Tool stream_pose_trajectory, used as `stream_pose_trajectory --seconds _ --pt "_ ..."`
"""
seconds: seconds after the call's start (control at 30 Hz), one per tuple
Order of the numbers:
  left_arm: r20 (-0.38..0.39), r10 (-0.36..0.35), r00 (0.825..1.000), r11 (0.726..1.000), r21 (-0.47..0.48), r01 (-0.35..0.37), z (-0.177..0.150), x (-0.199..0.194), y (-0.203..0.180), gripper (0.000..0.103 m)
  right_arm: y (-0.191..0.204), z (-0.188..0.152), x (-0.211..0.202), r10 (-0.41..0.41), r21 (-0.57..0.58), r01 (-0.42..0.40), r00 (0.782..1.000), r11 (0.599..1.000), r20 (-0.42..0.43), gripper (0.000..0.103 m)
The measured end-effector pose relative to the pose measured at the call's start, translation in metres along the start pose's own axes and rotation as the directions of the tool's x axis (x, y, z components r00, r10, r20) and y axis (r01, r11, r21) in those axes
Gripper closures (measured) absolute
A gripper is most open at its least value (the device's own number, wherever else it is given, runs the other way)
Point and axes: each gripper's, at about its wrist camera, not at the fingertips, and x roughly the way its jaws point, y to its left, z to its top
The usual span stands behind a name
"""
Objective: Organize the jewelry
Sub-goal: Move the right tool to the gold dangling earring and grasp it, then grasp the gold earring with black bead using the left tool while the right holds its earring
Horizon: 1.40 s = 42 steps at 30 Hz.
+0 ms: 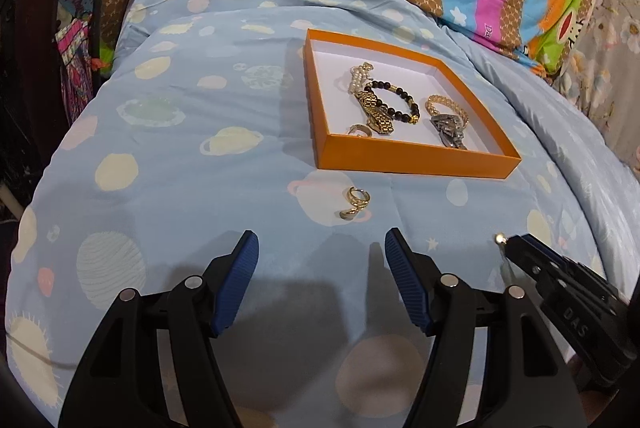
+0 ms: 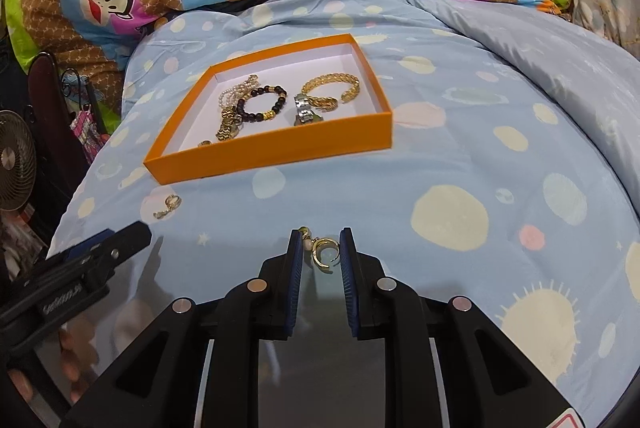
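The left gripper [image 1: 322, 252] hangs open and empty over bare blue quilt [image 1: 180, 168]; a gold ring [image 1: 354, 202] lies just ahead, the orange tray [image 1: 416, 158] of bracelets beyond.

The right gripper [image 2: 320, 248] pinches a gold earring [image 2: 325, 251]; only here a fan [image 2: 16, 164] shows far left.

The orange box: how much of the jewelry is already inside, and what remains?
Done: bracelets and watches already lie in the orange box. In hand: the right gripper is shut on a gold earring. Left: a gold ring lies on the blue blanket before the open left gripper.
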Motion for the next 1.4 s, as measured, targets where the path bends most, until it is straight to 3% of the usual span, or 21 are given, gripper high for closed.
stream_pose_trajectory --seconds 0.33,0.5,0.77,1.17,1.4 --pt "-0.022 0.083 0.996 0.995 0.065 -0.082 0.021 0.029 -0.026 0.043 -0.02 -0.006 -0.001 0.03 0.061 -0.029 0.999 0.998 -0.02 0.085" --pt "-0.031 0.143 0.989 0.984 0.114 -0.139 0.021 0.034 -0.035 0.043 -0.021 -0.006 -0.001 0.03 0.06 -0.028 0.999 0.998 -0.023 0.085" --pt "-0.032 0.179 0.983 0.974 0.143 -0.173 0.021 0.036 -0.041 0.043 -0.02 -0.006 -0.001 0.027 0.059 -0.026 0.999 0.998 -0.022 0.085" --pt "-0.024 0.138 0.99 0.978 0.161 -0.133 0.02 0.031 -0.044 0.091 -0.02 -0.007 0.001 0.022 0.055 -0.021 1.0 0.998 -0.023 0.085" --pt "-0.03 0.097 0.995 0.986 0.137 -0.092 0.009 0.019 -0.04 0.092 -0.018 -0.006 0.0 0.009 0.043 -0.008 1.0 0.999 -0.018 0.085"
